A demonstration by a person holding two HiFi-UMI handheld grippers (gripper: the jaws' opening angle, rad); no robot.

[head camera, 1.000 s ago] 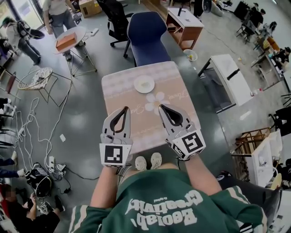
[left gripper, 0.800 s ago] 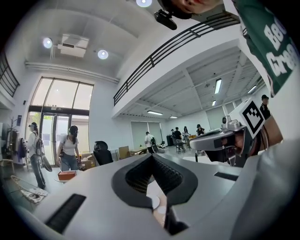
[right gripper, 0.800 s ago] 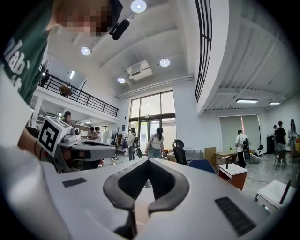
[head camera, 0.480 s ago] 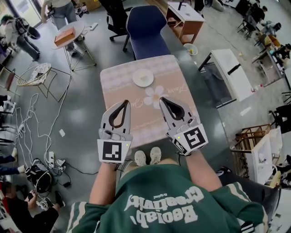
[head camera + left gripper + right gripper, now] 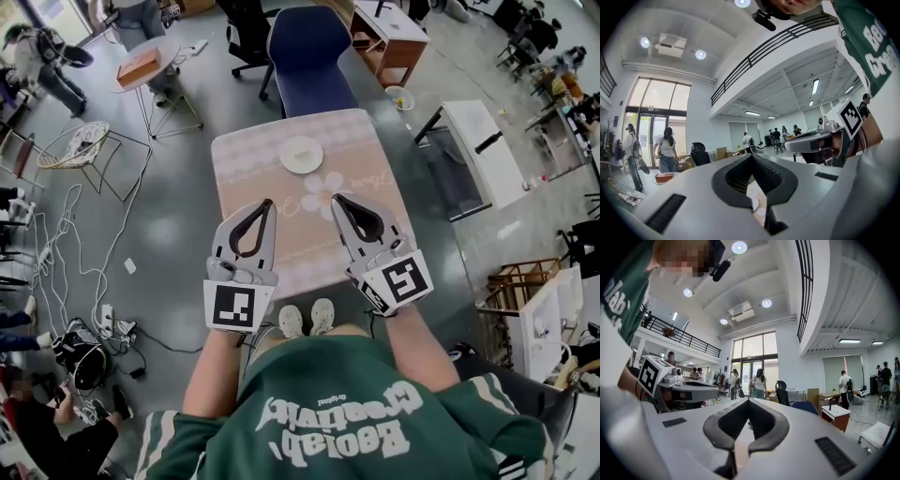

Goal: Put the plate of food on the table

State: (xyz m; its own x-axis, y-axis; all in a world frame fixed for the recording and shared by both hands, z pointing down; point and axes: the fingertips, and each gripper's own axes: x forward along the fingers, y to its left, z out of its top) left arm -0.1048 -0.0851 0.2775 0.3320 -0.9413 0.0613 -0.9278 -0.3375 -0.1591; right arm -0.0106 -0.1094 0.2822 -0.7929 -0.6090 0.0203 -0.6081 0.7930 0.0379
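A white plate of food point(image 5: 301, 154) sits on the far half of a small table with a pink flowered cloth point(image 5: 246, 192). Both grippers hover side by side above the table's near half, well short of the plate and apart from it. My left gripper point(image 5: 270, 202) is shut with nothing in it, and in its own view its jaws point(image 5: 752, 155) meet at the tip. My right gripper point(image 5: 335, 197) is likewise shut and empty point(image 5: 749, 400). Each gripper shows in the other's view: the right one point(image 5: 811, 140) and the left one point(image 5: 689, 387).
A blue chair point(image 5: 312, 61) stands at the table's far side. A round side table with an orange box point(image 5: 142, 67) and a wire chair point(image 5: 73, 150) are at the left, over floor cables point(image 5: 66, 253). A white table point(image 5: 478, 155) is at the right. People stand at the back left.
Both grippers have edged slightly forward over the table, staying shut and empty. The plate has stayed where it was on the table.
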